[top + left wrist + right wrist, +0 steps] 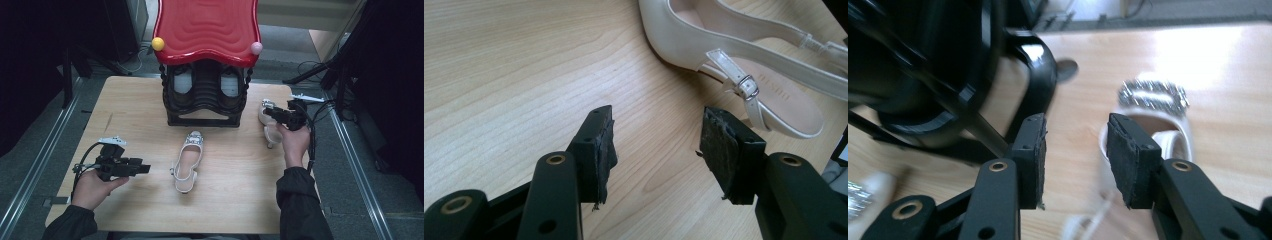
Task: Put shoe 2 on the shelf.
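A white slingback shoe (187, 160) with a glittery buckle lies mid-table, toe toward the rack. In the left gripper view its heel strap and insole (734, 50) sit up and to the right of my jaws. My left gripper (146, 168) (656, 150) hovers to the shoe's left, open, with bare wood between its pads. A second white shoe (267, 125) lies at the right, just under my right gripper (266, 111) (1075, 155). That gripper points left and is open with nothing gripped. Beyond it the right gripper view has the middle shoe (1153, 100).
A black shoe rack (202, 119) (938, 75) with a red wavy top (207, 27) stands at the back centre, with pairs of shoes inside. Dark stands and cables flank the table (130, 115). The right gripper view is blurred, with something white at its lower left (868, 192).
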The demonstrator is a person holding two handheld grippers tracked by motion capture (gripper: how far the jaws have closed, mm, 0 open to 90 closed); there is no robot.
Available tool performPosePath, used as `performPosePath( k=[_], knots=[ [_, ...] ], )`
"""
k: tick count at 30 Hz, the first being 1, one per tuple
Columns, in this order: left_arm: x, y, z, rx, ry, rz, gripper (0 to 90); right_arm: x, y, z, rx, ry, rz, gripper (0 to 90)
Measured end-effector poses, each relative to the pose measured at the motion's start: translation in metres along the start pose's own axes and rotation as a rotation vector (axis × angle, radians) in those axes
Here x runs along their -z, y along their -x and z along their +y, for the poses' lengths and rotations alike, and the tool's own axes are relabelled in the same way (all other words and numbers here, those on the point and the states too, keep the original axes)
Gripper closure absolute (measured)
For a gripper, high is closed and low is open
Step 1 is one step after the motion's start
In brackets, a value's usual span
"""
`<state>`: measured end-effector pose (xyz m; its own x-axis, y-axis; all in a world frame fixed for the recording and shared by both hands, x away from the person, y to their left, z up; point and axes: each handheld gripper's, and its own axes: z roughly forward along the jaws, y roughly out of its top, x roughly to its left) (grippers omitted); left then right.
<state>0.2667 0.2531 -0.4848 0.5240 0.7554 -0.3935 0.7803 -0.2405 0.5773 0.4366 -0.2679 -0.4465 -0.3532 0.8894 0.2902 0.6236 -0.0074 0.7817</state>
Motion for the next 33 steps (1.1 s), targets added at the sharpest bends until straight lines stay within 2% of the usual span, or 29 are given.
performPosePath(
  k=[6, 9, 15, 20, 23, 25, 30, 33],
  knots=[
    [0.001, 0.000, -0.001, 0.001, 0.004, 0.000, 47.7, 0.008, -0.007, 0.008, 0.036, 0.001, -0.033, 59.2],
    [0.000, 0.001, -0.001, -0.001, 0.005, 0.000, 47.8, 0.006, -0.003, 0.005, 0.026, -0.017, -0.041, 59.2],
    [-0.001, 0.001, -0.001, -0.004, -0.001, 0.000, 47.8, -0.008, 0.008, -0.007, -0.027, -0.064, -0.048, 59.3],
    [-0.002, 0.001, -0.001, -0.002, -0.001, 0.001, 47.8, -0.019, 0.013, -0.015, -0.029, -0.098, -0.070, 60.6],
    [-0.001, 0.002, -0.002, 0.002, 0.000, 0.000, 47.8, -0.025, 0.018, -0.020, -0.049, -0.110, -0.067, 63.4],
    [-0.001, 0.001, -0.003, 0.006, 0.000, 0.003, 47.7, -0.027, 0.020, -0.023, -0.045, -0.118, -0.064, 68.7],
    [0.002, -0.001, -0.006, 0.009, 0.002, 0.009, 46.6, -0.033, 0.017, -0.023, -0.039, -0.130, -0.065, 74.3],
    [0.004, -0.001, -0.008, 0.016, 0.009, 0.012, 46.5, -0.040, 0.014, -0.024, -0.038, -0.153, -0.049, 78.8]
  ],
)
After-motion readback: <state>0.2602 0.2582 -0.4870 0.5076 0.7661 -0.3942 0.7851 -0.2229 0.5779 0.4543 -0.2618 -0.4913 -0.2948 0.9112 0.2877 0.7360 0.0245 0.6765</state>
